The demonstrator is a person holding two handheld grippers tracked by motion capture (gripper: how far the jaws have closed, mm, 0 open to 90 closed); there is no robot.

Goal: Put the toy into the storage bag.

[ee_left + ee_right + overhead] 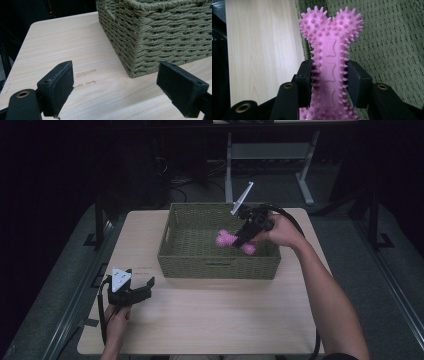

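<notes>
- Right gripper (329, 75): jaws clamped on the shaft of the pink spiky bone toy (331, 50).
- The toy hangs inside the woven basket (220, 265), over its right half.
- Likely step: either placing or lifting out; I cannot tell which.
- Left gripper (115, 87): jaws apart, empty, near the basket's front-left corner.

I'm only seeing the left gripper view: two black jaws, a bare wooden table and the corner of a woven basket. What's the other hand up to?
Observer: The right gripper is over the basket, shut on a pink spiky bone toy.
Operator: Where does it grip the toy?
Observer: On the narrow shaft, one jaw on each side; a knobby end sticks out past the jaws.
Operator: Anything else in the basket?
Observer: The high view shows just the toy and woven floor inside.
</notes>
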